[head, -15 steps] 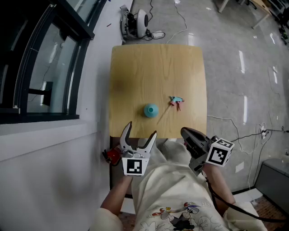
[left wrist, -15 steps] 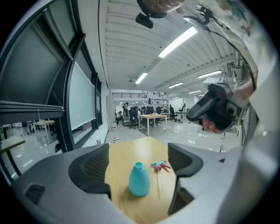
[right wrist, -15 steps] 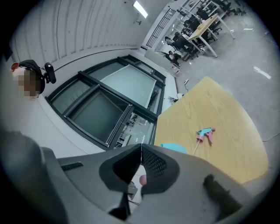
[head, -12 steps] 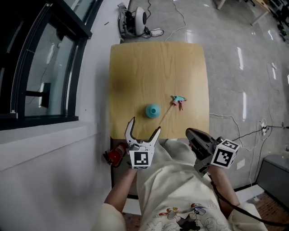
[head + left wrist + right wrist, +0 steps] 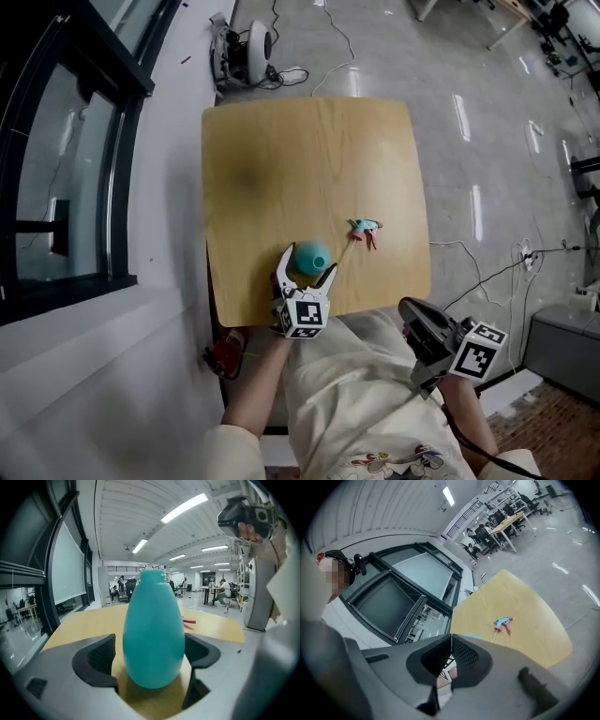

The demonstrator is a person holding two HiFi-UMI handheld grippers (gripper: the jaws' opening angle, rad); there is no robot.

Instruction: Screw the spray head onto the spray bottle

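The teal spray bottle [image 5: 312,253] stands upright near the front edge of the wooden desk [image 5: 281,159], right between the jaws of the left gripper [image 5: 307,267]. In the left gripper view the bottle [image 5: 153,630] fills the gap of the left gripper [image 5: 149,660]. The jaws are spread wide, one dark pad on each side of the bottle's belly, close to it but not visibly pressing.

The spray head [image 5: 364,228] lies on its side on the desk, to the right of the bottle and a little further from the person, apart from it. Its thin dip tube points back toward the bottle. The right gripper view shows the same spray head [image 5: 503,623] well ahead of the right gripper [image 5: 451,639], whose jaws are pressed together with nothing between them. In the head view the right gripper [image 5: 410,309] hangs off the desk's front right corner, over the person's lap and well apart from both parts.

By count there is one bottle, one spray head, one desk and two grippers.
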